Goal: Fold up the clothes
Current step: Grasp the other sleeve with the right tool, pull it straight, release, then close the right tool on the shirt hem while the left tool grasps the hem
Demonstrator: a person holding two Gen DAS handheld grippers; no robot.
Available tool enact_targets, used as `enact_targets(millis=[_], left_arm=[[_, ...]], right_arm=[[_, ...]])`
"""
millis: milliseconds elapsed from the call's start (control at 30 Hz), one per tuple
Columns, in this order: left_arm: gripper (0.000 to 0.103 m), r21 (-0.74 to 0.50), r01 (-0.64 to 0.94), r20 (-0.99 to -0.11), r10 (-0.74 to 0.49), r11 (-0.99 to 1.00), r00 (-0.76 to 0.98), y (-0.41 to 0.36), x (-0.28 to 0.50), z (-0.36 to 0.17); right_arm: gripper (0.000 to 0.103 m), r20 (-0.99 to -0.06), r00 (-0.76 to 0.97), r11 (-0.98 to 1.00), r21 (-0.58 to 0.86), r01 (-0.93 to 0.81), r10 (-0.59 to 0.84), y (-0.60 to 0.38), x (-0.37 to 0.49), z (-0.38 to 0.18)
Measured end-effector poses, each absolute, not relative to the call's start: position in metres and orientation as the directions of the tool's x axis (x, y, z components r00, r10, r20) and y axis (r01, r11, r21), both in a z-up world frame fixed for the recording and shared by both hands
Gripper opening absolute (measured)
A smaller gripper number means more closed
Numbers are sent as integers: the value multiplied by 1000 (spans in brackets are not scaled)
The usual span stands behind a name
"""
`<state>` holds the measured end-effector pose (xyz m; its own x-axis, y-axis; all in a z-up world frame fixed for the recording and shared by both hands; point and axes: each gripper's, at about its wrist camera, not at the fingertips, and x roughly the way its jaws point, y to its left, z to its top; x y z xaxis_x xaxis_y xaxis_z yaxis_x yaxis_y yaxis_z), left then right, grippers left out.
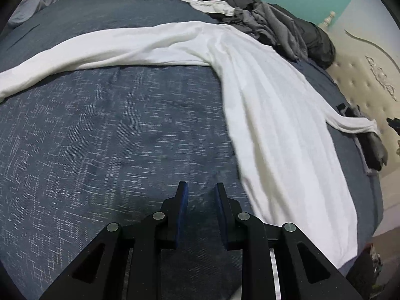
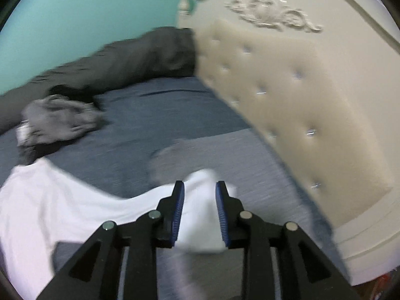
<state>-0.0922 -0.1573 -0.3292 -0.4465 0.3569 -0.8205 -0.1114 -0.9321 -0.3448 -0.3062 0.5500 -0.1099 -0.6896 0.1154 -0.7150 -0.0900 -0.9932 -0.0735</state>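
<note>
White cotton, a long-sleeved shirt (image 1: 270, 115), is lying spread across the blue bed (image 1: 100, 137), one sleeve trailing toward the padded headboard (image 2: 287, 105). The right claw (image 2: 200, 187) is straddling that sleeve's cuff (image 2: 200, 215), jaws parted, pads not visibly pressing the cloth; blur is hiding any contact. The left claw (image 1: 201, 190) is hovering over bare bedding beside the shirt, jaws slightly apart and holding nothing. Likely risk: the cuff is sitting loose between the pads, so lifting before closing would be dropping it, and dragging would be bunching the sleeve.
</note>
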Motion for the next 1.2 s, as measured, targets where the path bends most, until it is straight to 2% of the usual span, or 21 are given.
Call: enact_targets(millis=[100,233,367,467,800,1133,1200], left_arm=[[23,-357,-133,-817,379,-924,-435,-152,-86,-321],[23,-371,-156,-822,402,-915,-403,-147,-74,-313],[23,-364,-186,-836,409,-912,-365,-142,-58,-306],[23,-368,-211,-844,420,-906,-334,-139,-48,-303],[24,-359,-260,-882,417,-896,-220,-126,-25,-321],[24,-378,-194,-873,418,-905,-250,-140,-26,-328],[29,-380,-187,-869,419,-906,-263,-143,-26,-326]], right_arm=[[28,-721,-691,-999,37,28,-46,519,-276,-116],[34,-782,-566,-965,201,167,-261,472,-231,-153],[35,-814,-448,-928,295,228,-369,442,-194,-188],[43,-834,-335,-892,358,276,-438,419,-167,-211],[48,-874,-167,-866,392,311,-456,379,-88,-250],[52,-905,-20,-846,389,365,-424,356,-49,-266],[52,-911,-9,-847,380,371,-413,352,-46,-269]])
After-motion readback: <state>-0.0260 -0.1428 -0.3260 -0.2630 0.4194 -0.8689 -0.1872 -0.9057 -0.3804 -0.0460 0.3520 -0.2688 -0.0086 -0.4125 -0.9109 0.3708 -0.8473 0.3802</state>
